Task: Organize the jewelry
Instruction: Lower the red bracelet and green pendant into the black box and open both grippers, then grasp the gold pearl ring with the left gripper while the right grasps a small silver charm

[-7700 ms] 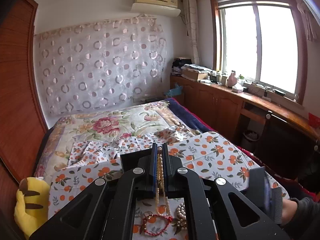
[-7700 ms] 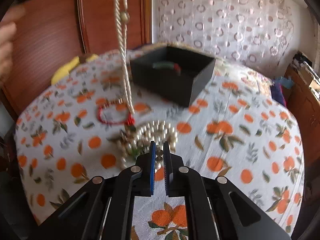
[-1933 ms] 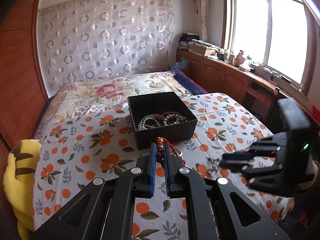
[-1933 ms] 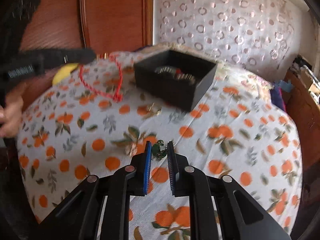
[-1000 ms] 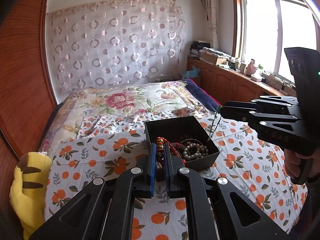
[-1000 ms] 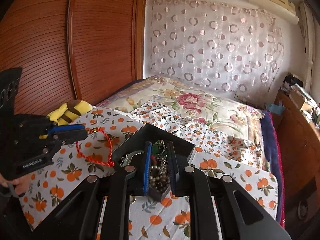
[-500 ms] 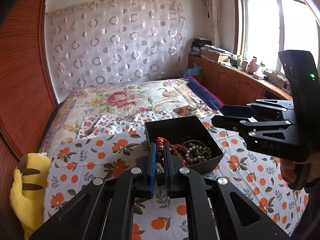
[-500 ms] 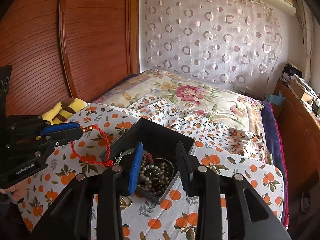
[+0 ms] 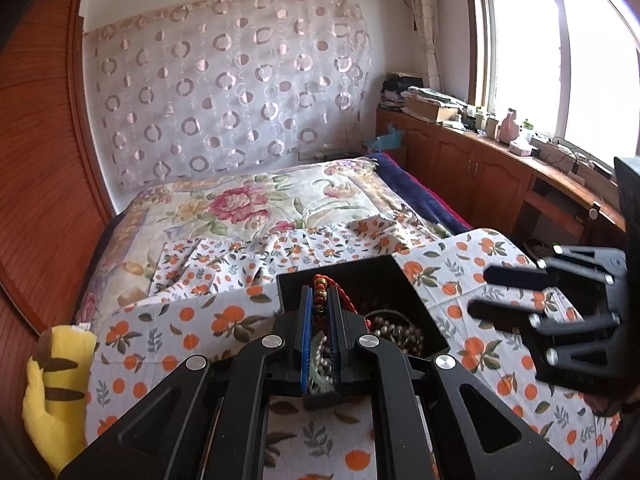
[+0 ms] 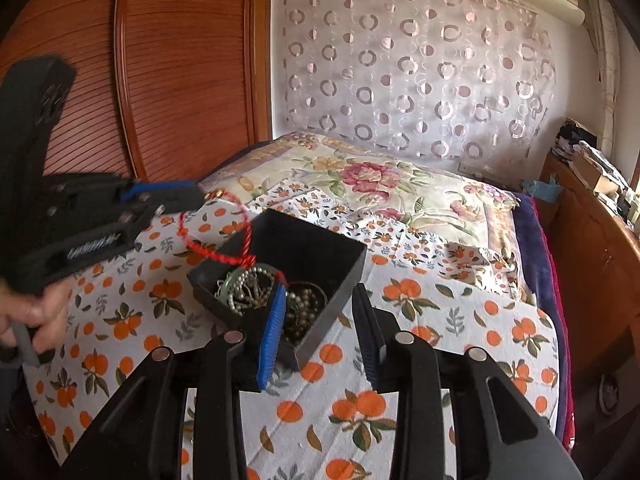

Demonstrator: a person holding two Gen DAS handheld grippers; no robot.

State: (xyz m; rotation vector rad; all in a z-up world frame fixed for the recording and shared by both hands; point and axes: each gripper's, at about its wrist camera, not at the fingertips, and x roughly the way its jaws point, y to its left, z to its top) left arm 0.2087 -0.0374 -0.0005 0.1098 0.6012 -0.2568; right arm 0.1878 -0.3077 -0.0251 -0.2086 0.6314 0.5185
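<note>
A black open box (image 9: 404, 284) (image 10: 308, 244) sits on the orange-print cloth and holds pearl and bead strings (image 9: 396, 330) (image 10: 248, 288). My left gripper (image 9: 320, 300) (image 10: 200, 196) is shut on a red cord bracelet (image 9: 320, 284) (image 10: 208, 246), which hangs over the box's near left corner. My right gripper (image 10: 320, 300) (image 9: 492, 292) is open and empty, just above the box's right side.
The box stands on a bed covered by an orange-print cloth (image 9: 180, 320) (image 10: 440, 320) and a floral quilt (image 9: 248, 204). A yellow plush toy (image 9: 56, 392) lies at the left edge. A wooden wardrobe (image 10: 180, 80) is on the left, a wooden cabinet (image 9: 500, 176) on the right.
My right gripper has opened wide and dropped its green piece in the box. My left gripper has carried the red bracelet over the box.
</note>
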